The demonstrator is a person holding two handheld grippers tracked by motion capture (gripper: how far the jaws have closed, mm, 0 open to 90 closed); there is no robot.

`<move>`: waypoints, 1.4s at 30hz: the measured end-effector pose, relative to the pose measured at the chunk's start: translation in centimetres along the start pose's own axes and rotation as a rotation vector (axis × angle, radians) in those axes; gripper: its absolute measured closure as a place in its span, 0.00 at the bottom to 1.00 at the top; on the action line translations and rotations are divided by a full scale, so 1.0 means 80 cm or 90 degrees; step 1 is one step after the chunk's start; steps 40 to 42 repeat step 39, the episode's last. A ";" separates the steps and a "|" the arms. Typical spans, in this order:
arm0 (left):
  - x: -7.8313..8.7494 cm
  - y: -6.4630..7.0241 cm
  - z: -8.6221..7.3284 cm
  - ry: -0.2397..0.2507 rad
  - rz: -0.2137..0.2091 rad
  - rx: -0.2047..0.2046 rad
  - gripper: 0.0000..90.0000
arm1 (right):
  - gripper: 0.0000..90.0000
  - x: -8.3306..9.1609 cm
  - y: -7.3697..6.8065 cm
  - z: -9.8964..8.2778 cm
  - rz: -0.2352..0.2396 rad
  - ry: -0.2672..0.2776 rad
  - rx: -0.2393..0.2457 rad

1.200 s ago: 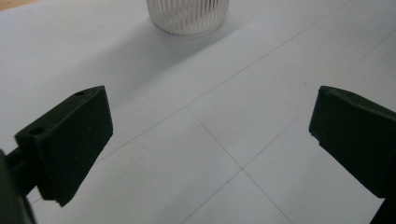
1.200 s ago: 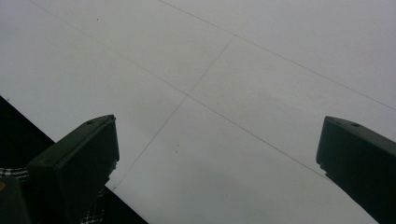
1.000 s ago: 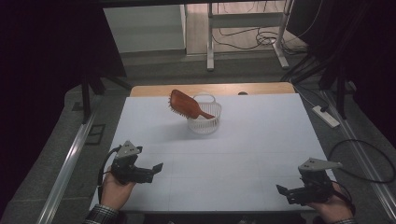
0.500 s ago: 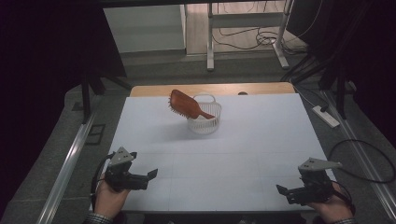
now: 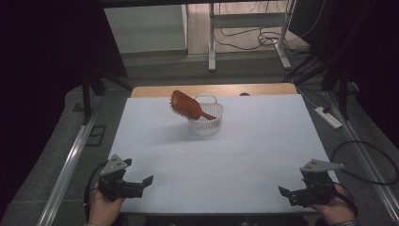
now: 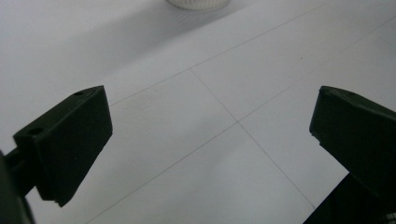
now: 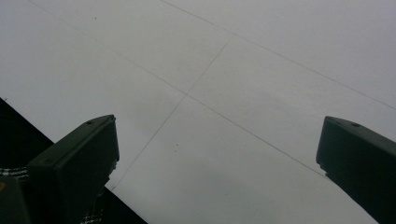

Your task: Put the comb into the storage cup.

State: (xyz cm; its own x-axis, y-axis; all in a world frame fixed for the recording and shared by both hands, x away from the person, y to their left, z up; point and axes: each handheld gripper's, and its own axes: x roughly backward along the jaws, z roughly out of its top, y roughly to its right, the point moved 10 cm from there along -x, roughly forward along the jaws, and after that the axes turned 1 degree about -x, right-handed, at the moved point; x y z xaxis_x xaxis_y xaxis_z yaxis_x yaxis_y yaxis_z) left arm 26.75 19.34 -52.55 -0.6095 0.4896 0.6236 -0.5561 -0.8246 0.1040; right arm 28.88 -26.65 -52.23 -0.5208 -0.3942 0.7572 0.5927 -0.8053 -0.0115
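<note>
Left gripper (image 5: 141,183): near-left corner of the white table (image 5: 244,155); jaws spread wide, holding and touching nothing.
Hairbrush (image 5: 188,106): brown, leaning head-up out of the basket's left side.
Basket (image 5: 207,123): white, far centre, well apart from both grippers.
Right gripper (image 5: 287,194): near-right corner; jaws wide apart, empty.

A reddish-brown paddle hairbrush (image 5: 187,105) sits tilted across a small white slatted basket (image 5: 206,125), towards the far middle of the white surface (image 5: 235,160). Its broad head juts out past the basket's left rim, bristles facing down and left, while the slim handle angles down into the basket. The basket stands upright, a loop handle at its far rim.
</note>
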 end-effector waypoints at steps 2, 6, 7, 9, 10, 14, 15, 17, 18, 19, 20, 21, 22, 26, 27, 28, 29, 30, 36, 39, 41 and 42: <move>0.002 0.001 -0.003 -0.001 -0.002 0.001 0.00 | 0.00 0.000 0.000 0.000 0.000 0.000 0.000; 0.005 0.003 -0.008 -0.005 0.000 -0.002 0.00 | 0.00 0.000 0.000 0.000 -0.001 -0.001 0.001; 0.005 0.003 -0.008 -0.005 0.000 -0.002 0.00 | 0.00 0.000 0.000 0.000 -0.001 -0.001 0.001; 0.007 0.005 -0.011 -0.006 -0.001 -0.001 0.00 | 0.00 0.000 0.000 0.000 -0.002 -0.001 0.002; 0.008 0.005 -0.012 -0.007 -0.001 -0.001 0.00 | 0.00 -0.001 0.000 0.000 -0.002 -0.002 0.002; 0.010 0.007 -0.015 -0.008 0.000 -0.003 0.00 | 0.00 -0.001 0.000 0.000 -0.003 -0.003 0.004; 0.011 0.008 -0.015 -0.007 0.003 -0.006 0.00 | 0.00 -0.001 0.000 0.000 -0.003 -0.004 0.003; 0.013 0.009 -0.016 -0.007 0.008 -0.009 0.00 | 0.00 -0.001 0.000 0.000 -0.004 -0.004 0.003; 0.013 0.009 -0.016 -0.007 0.008 -0.009 0.00 | 0.00 -0.001 0.000 0.000 -0.004 -0.004 0.003; 0.013 0.010 -0.016 -0.007 0.010 -0.010 0.00 | 0.00 -0.001 0.000 0.000 -0.004 -0.003 0.004; 0.014 0.010 -0.017 -0.010 0.014 -0.016 0.00 | 0.00 -0.001 0.000 0.000 -0.004 -0.003 0.004; 0.014 0.010 -0.018 -0.012 0.017 -0.018 0.00 | 0.00 -0.001 0.000 0.000 -0.005 -0.003 0.004; 0.014 0.010 -0.018 -0.012 0.018 -0.019 0.00 | 0.00 -0.001 0.000 0.000 -0.005 -0.003 0.005; 0.013 0.011 -0.019 -0.020 0.019 -0.019 0.00 | 0.00 -0.001 -0.001 0.000 -0.005 -0.006 0.007; 0.013 0.011 -0.020 -0.023 0.022 -0.020 0.00 | 0.00 -0.001 -0.001 0.000 -0.005 -0.006 0.008; 0.013 0.012 -0.021 -0.029 0.022 -0.020 0.00 | 0.00 -0.001 -0.001 0.000 -0.004 -0.005 0.007; 0.013 0.012 -0.021 -0.033 0.024 -0.025 0.00 | 0.00 -0.001 -0.001 0.000 -0.005 -0.006 0.007; 0.013 0.012 -0.021 -0.033 0.024 -0.025 0.00 | 0.00 -0.001 -0.001 0.000 -0.005 -0.006 0.007; 0.009 0.017 -0.026 -0.063 0.035 -0.052 0.01 | 0.00 0.000 0.000 0.000 -0.008 -0.002 0.005; 0.008 0.018 -0.025 -0.066 0.035 -0.054 0.01 | 0.00 -0.001 0.000 0.000 -0.008 -0.003 0.007; 0.008 0.018 -0.025 -0.066 0.035 -0.054 0.01 | 0.00 -0.001 0.000 0.000 -0.008 -0.003 0.007; 0.008 0.018 -0.025 -0.066 0.035 -0.054 0.01 | 0.00 -0.001 0.000 0.000 -0.008 -0.003 0.007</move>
